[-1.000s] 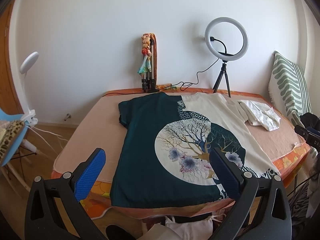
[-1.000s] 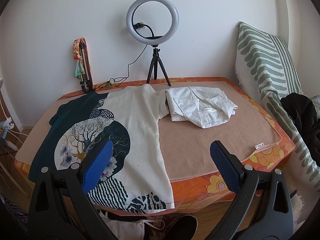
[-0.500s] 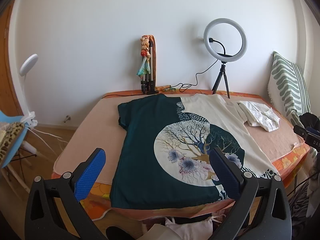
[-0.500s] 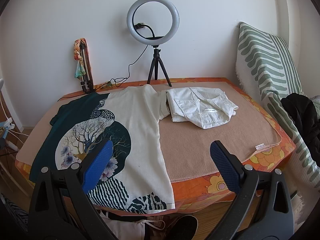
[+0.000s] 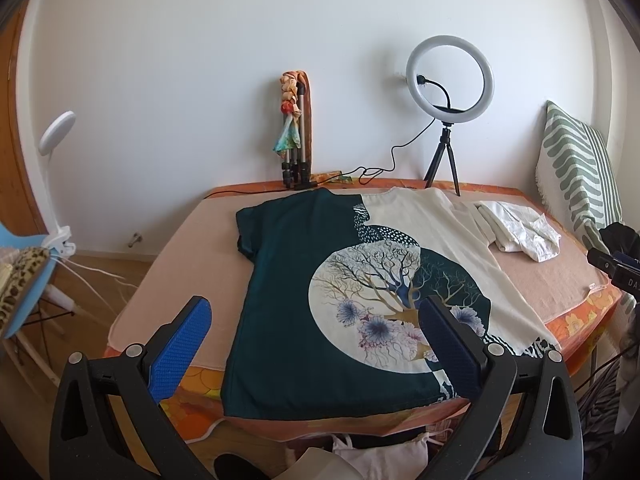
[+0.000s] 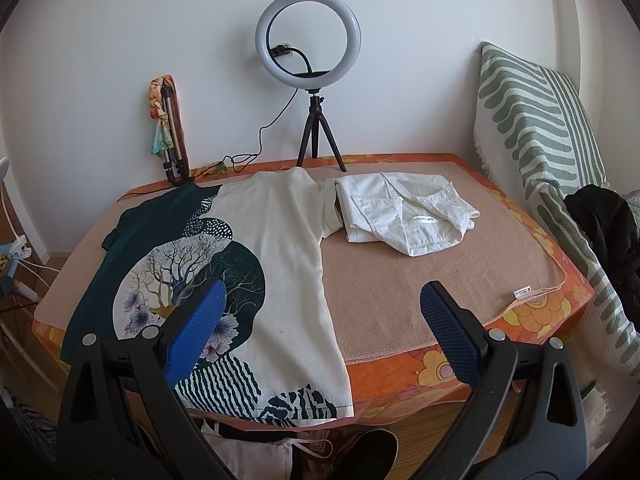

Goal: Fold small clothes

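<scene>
A T-shirt, half dark green and half cream with a round tree print, lies flat on the table, hem toward me. It also shows in the right wrist view. A folded white garment lies to its right, also seen in the left wrist view. My left gripper is open and empty, held above the shirt's hem. My right gripper is open and empty, above the shirt's right hem corner and the table's front edge.
The table has a beige blanket over an orange flowered cover. A ring light on a tripod and a folded tripod with a scarf stand at the back. A striped cushion leans at right. Pale clothes lie below the front edge.
Both grippers have drifted very slightly; the view is almost the same. Both stay open and empty, and the clothes have not moved.
</scene>
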The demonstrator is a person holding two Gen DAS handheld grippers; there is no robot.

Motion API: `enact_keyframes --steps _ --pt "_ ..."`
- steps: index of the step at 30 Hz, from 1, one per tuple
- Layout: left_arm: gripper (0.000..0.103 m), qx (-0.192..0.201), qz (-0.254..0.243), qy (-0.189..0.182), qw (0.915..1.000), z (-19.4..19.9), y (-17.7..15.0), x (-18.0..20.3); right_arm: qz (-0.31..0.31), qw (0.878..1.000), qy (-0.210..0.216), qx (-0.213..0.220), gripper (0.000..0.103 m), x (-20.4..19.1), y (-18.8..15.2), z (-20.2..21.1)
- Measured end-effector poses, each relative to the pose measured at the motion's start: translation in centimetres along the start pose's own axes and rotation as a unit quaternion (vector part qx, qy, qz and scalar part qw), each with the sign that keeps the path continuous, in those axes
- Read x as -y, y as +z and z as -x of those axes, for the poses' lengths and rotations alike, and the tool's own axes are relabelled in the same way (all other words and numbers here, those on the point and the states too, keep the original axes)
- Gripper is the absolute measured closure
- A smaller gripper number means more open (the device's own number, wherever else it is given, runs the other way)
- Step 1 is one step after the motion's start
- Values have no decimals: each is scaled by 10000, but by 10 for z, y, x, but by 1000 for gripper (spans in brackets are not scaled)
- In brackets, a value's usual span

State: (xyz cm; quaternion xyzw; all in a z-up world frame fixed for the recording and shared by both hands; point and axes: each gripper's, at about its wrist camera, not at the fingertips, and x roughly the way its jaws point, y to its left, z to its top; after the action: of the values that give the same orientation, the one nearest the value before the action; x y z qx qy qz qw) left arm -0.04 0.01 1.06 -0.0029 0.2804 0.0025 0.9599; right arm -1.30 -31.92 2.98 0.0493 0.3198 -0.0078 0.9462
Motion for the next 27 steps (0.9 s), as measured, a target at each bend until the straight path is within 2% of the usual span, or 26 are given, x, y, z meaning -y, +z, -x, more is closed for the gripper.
enact_keyframes --steps 18,27 --pt "0 -13 -40 33 10000 -3 0 3 20 10000 33 2 4 -8 6 -3" --pt "0 -114 -3 97 9999 -14 -4 -9 83 9998 166 22 4 -19 14 -10"
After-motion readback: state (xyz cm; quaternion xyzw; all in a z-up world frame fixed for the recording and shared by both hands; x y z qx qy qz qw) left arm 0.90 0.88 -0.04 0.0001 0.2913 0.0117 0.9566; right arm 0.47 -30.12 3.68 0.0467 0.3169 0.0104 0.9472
